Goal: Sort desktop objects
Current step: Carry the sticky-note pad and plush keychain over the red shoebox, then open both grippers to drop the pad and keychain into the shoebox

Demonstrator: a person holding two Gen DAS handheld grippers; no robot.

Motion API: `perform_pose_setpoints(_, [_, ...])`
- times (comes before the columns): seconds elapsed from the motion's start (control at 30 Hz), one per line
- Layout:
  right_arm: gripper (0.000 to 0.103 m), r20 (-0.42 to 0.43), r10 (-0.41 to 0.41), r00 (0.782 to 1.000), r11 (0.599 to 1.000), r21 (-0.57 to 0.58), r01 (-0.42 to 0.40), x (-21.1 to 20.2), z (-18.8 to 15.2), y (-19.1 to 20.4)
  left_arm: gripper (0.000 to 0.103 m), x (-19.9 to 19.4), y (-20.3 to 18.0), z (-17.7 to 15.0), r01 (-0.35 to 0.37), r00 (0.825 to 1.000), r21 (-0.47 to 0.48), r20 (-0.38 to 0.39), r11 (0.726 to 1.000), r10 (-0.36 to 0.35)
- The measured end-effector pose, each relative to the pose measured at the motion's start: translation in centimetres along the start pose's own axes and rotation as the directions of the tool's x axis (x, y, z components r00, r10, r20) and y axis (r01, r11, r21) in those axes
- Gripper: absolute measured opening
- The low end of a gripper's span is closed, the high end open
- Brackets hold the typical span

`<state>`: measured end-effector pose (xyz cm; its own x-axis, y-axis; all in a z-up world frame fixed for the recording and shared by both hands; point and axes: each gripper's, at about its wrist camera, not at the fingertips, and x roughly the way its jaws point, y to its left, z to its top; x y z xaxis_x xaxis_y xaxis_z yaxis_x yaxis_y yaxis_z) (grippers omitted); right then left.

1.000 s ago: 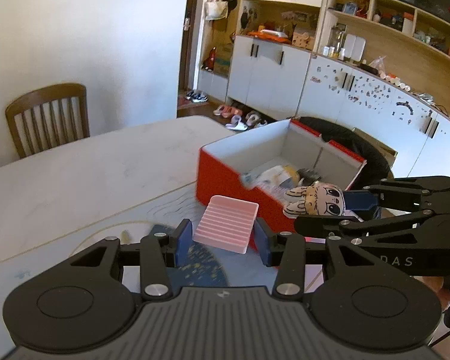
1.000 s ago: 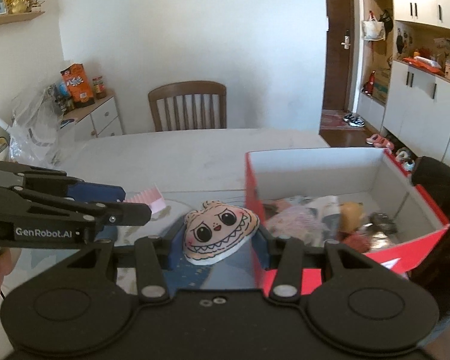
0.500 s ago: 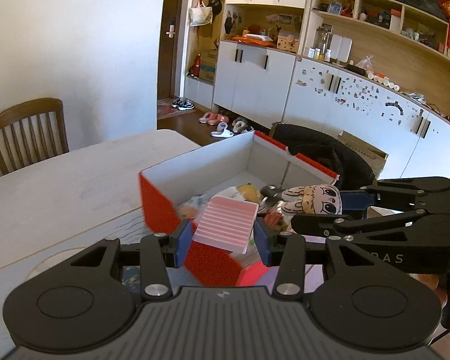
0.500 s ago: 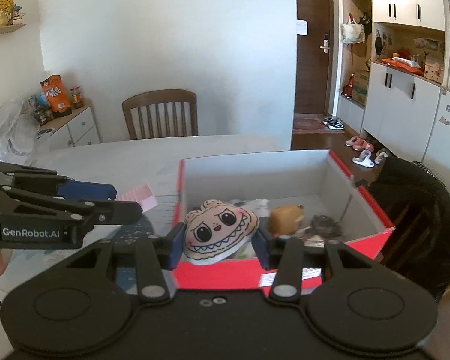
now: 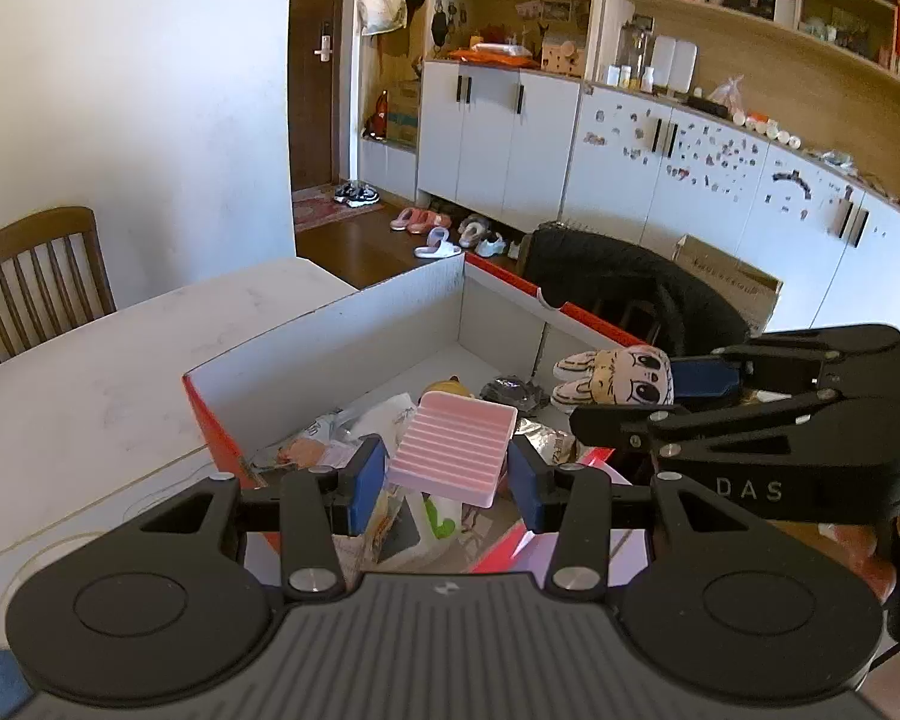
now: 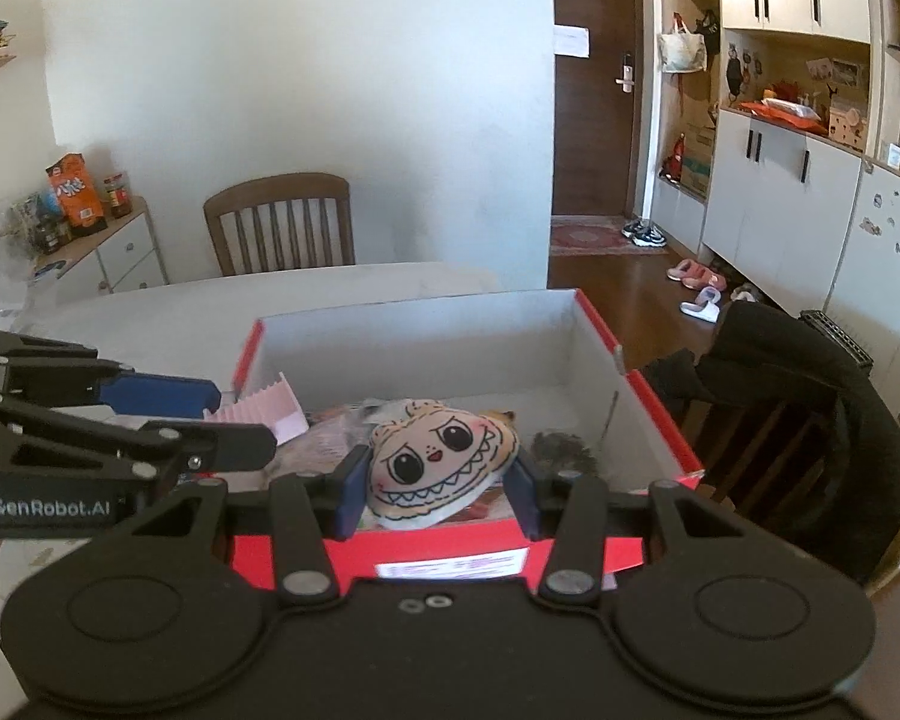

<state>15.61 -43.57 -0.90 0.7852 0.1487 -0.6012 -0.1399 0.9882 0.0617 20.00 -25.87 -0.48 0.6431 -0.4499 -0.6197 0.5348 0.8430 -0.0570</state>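
My left gripper (image 5: 447, 480) is shut on a pink ribbed soap dish (image 5: 453, 450), held over the open red box (image 5: 330, 336). That dish also shows in the right wrist view, pink soap dish (image 6: 258, 411), between the left gripper's blue pads. My right gripper (image 6: 438, 486) is shut on a flat plush face with big eyes and jagged teeth (image 6: 441, 462), also above the red box (image 6: 438, 336). In the left wrist view the same plush face (image 5: 615, 378) sits at the right gripper's tip. Several small items lie jumbled on the box floor.
The box stands on a white marble table (image 5: 90, 372). A wooden chair (image 6: 279, 222) is at the far side, and a chair draped with a black garment (image 6: 810, 420) is close to the right of the box. White cabinets (image 5: 660, 180) line the wall.
Both grippers have travelled sideways with their loads, from beside the box to over its open inside. The grips have not changed.
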Motion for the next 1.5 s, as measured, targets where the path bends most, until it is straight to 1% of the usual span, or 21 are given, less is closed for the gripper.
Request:
perform_pose_setpoints(0.2, [0.047, -0.029, -0.002, 1.0, 1.0, 0.015, 0.002, 2.1, 0.5, -1.7, 0.043, 2.4, -0.2, 0.8, -0.024, 0.999, 0.005, -0.04, 1.0, 0.025])
perform_pose_setpoints(0.43, [0.047, -0.08, -0.009, 0.997, 1.0, 0.028, 0.011, 5.1, 1.1, -3.1, 0.043, 4.8, -0.3, 1.7, -0.064, 0.995, 0.05, -0.067, 0.997, 0.068])
perform_pose_setpoints(0.67, [0.047, -0.135, -0.02, 0.991, 1.0, 0.013, 0.022, 7.9, 1.1, -3.5, 0.043, 7.7, 0.3, 2.3, -0.105, 0.988, 0.079, -0.106, 0.991, 0.113])
perform_pose_setpoints(0.8, [0.047, -0.167, -0.027, 0.986, 1.0, 0.005, 0.029, 9.3, 1.0, -3.8, 0.043, 9.2, 0.7, 2.6, -0.113, 0.984, 0.085, -0.131, 0.99, 0.124])
perform_pose_setpoints(1.03, [0.047, -0.207, -0.019, 0.978, 1.0, -0.019, 0.015, 10.8, 0.7, -3.8, 0.043, 11.3, 1.9, 2.8, -0.123, 0.972, 0.044, -0.198, 0.991, 0.13])
perform_pose_setpoints(1.17, [0.047, -0.233, -0.02, 0.972, 0.999, -0.036, 0.012, 11.8, 0.6, -3.7, 0.043, 12.2, 2.1, 2.7, -0.123, 0.966, 0.045, -0.223, 0.991, 0.13])
perform_pose_setpoints(1.5, [0.047, -0.269, -0.014, 0.963, 0.999, -0.05, 0.001, 13.2, 0.1, -3.4, 0.044, 13.0, 2.3, 2.1, -0.11, 0.96, 0.051, -0.254, 0.993, 0.119])
